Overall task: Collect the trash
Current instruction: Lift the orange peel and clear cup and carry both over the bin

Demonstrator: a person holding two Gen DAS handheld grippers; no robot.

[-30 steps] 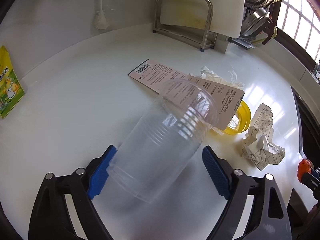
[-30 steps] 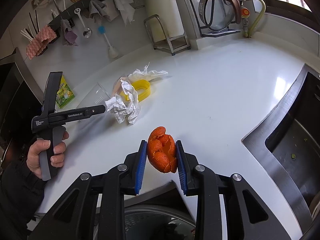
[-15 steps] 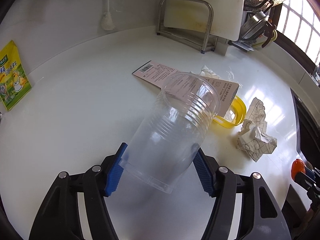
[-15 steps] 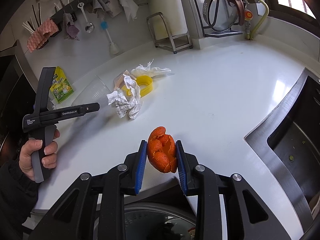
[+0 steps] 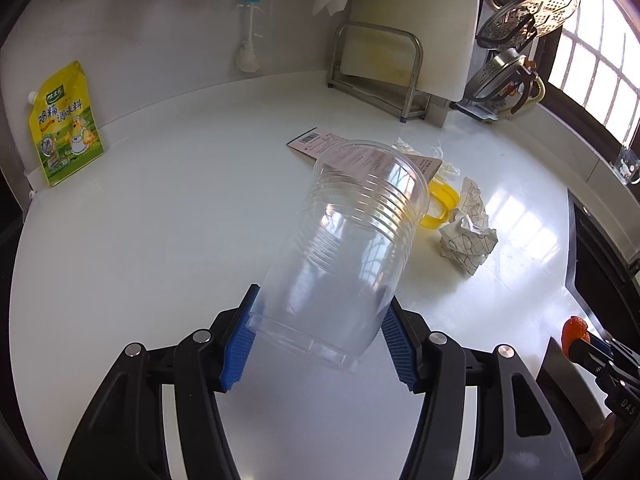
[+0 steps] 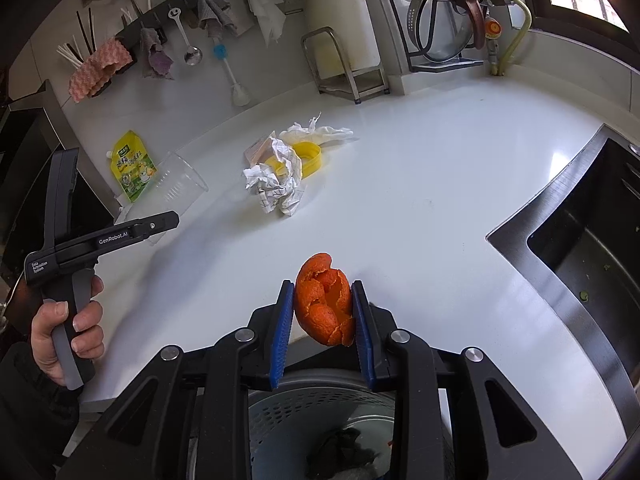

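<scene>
A clear plastic cup (image 5: pixel 348 248) is held tilted above the white counter (image 5: pixel 160 220), its base between my left gripper's (image 5: pixel 316 340) blue pads, which press on it as the jaws are closing. From the right wrist view the cup (image 6: pixel 178 188) sticks out ahead of the left gripper, which a hand (image 6: pixel 60 320) holds. My right gripper (image 6: pixel 322 312) is shut on an orange peel (image 6: pixel 326 304) over a trash bin (image 6: pixel 280 412) below the counter's front edge. Crumpled paper (image 5: pixel 468 240), a yellow ring (image 5: pixel 440 208), a printed card (image 5: pixel 320 142) and a tissue (image 6: pixel 320 132) lie on the counter.
A yellow seasoning pouch (image 5: pixel 64 128) leans on the back wall at the left. A metal rack with a cutting board (image 5: pixel 380 68) stands at the back. The sink (image 6: pixel 580 240) drops away on the right. Utensils and cloths hang on the wall.
The left jaws have narrowed onto the cup's base and lifted it off the counter, drawing back from the trash pile. The right gripper, still holding the peel, has drawn back slightly over the bin.
</scene>
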